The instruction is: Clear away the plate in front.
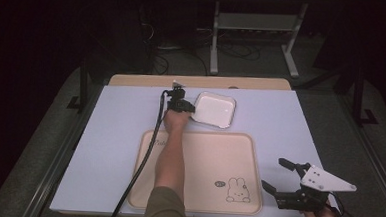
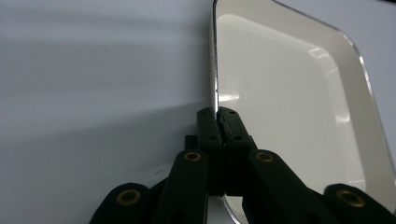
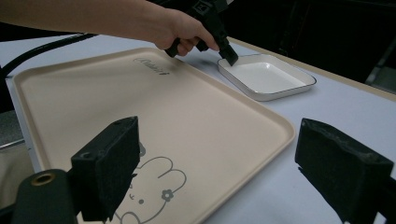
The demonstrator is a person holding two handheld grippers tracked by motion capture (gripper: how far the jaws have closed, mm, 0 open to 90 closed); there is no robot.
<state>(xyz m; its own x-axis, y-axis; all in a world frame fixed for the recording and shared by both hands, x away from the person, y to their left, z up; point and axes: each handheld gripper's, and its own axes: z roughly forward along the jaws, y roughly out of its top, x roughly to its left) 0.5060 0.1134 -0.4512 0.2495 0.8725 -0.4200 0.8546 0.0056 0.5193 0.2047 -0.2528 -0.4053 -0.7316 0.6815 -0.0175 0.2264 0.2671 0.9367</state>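
Observation:
A small white square dish [image 1: 215,109] lies on the pale table beyond a beige tray [image 1: 198,154] printed with a rabbit. My left gripper [image 1: 192,110] is shut on the dish's left rim; in the left gripper view the jaws pinch the rim of the dish [image 2: 289,98] between them, at the gripper [image 2: 218,112] tips. In the right gripper view the dish [image 3: 266,74] sits past the tray [image 3: 140,107], with the left gripper [image 3: 229,57] on its near corner. My right gripper [image 1: 277,175] hangs open over the table's front right corner, beside the tray, holding nothing; its own view shows it [image 3: 243,154] wide apart.
The pale sheet [image 1: 120,129] covers the table, whose wooden back edge [image 1: 147,80] shows behind. A black cable [image 1: 140,166] trails from the left gripper across the tray's left side. Dark floor and a metal stand [image 1: 255,31] lie beyond the table.

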